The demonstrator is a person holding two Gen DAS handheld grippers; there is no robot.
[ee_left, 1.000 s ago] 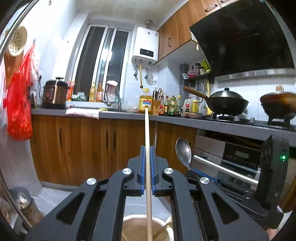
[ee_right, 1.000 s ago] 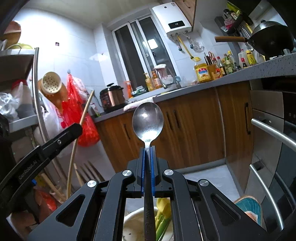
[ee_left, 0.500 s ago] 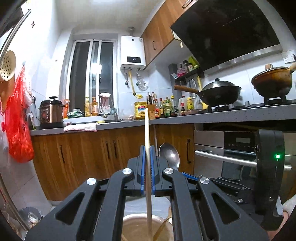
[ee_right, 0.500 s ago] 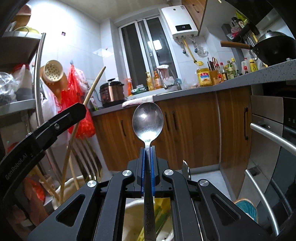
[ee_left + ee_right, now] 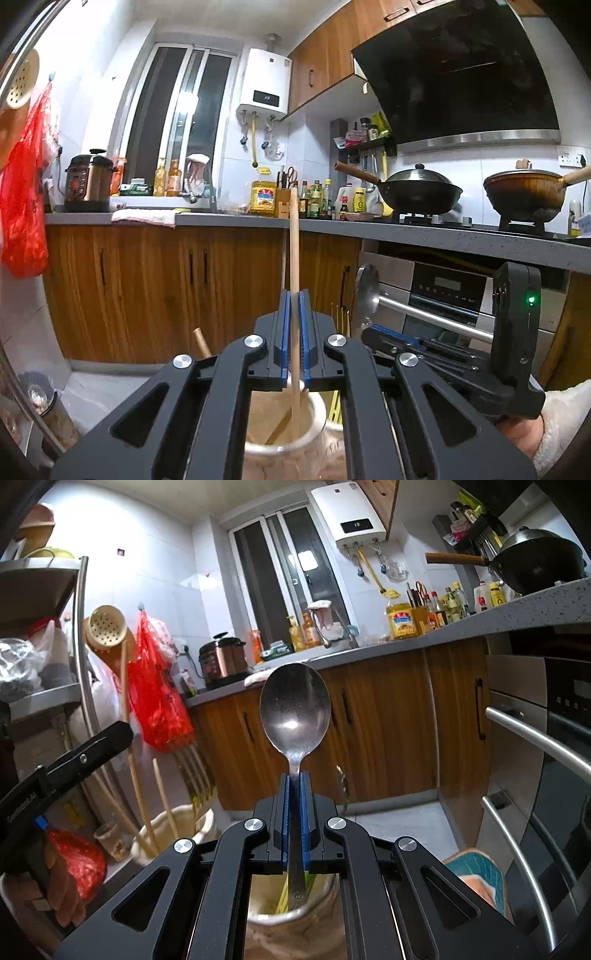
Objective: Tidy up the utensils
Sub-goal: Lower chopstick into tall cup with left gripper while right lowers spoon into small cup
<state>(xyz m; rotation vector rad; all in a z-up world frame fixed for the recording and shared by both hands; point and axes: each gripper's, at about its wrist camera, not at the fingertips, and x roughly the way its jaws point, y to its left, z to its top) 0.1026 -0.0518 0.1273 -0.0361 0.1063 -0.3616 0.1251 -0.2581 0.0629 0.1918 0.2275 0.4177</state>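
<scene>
Left gripper (image 5: 294, 295) is clamped on a long pale wooden stick (image 5: 293, 236), upright at 12 o'clock, lower end inside the beige ceramic jar (image 5: 317, 410) at 6 o'clock. Right gripper (image 5: 294, 775) pinches a steel spoon (image 5: 294, 710) by the neck, bowl up and facing the camera, dull with 1 bright glint; handle tip reaches into a second jar (image 5: 295, 921) at 6 o'clock holding yellow-green utensils.

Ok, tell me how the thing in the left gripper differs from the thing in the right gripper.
The left gripper holds a plain wooden stick; the right gripper holds a shiny metal spoon. The stick is a thin straight rod with no head in view, while the spoon ends in a broad oval bowl. The stick's lower end reaches into a beige jar; the spoon's handle points into another jar holding yellow-green utensils. Both stand upright, clamped between blue pads.
</scene>
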